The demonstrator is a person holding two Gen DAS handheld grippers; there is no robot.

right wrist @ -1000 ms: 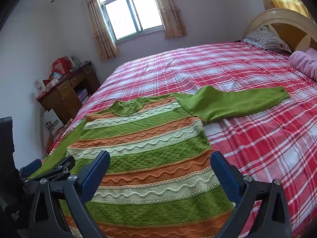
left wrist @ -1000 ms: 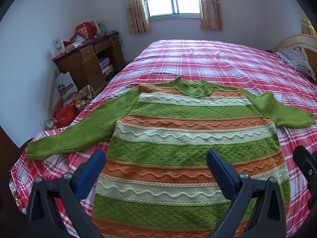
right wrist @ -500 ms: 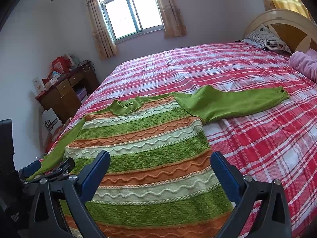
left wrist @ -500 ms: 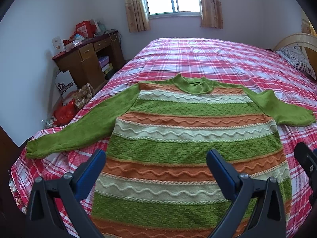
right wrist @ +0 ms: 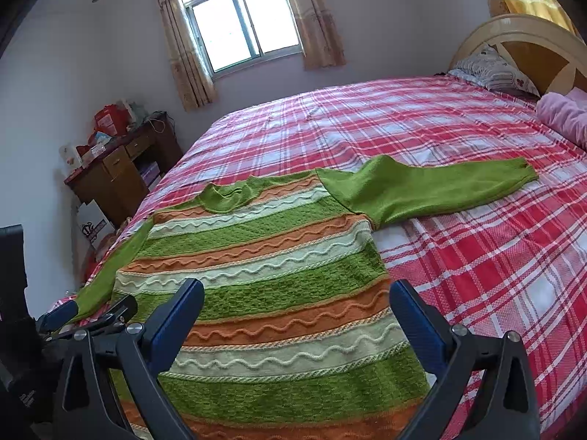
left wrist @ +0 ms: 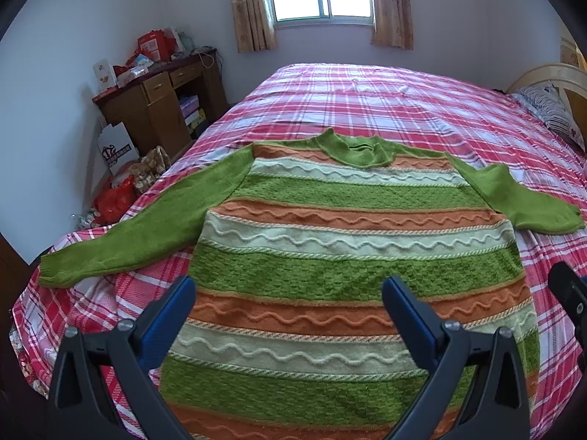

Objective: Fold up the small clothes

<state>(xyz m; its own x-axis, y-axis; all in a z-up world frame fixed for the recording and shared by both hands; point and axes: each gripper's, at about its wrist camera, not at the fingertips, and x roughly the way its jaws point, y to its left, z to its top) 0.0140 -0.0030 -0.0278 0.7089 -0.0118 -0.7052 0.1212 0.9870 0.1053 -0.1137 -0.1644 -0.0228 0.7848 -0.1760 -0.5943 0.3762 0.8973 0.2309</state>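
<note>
Sweater (left wrist: pixel 345 256) in green, orange and cream stripes lies flat and face-up on the red plaid bedspread (left wrist: pixel 385 102), collar toward the far window, hem toward the near edge of the bed. Both sleeves are spread outward: the left one (left wrist: pixel 146 227) runs down toward the near-left corner of the bed, the right one (right wrist: pixel 433 187) stretches across the plaid toward the headboard side. Laid out this way, every edge is exposed, which suits a first fold; nothing appears folded yet.

The left gripper (left wrist: pixel 288 288) hangs above the lower body of the sweater, jaws spread wide with nothing between them. The right gripper (right wrist: pixel 297 289) hangs likewise over the sweater's right half, jaws apart and empty. Neither touches the knit.

Judging by this layout, a sleeve or side edge is the likely first grab. A wooden desk (left wrist: pixel 161 99) stands against the far-left wall, clear of the work.
</note>
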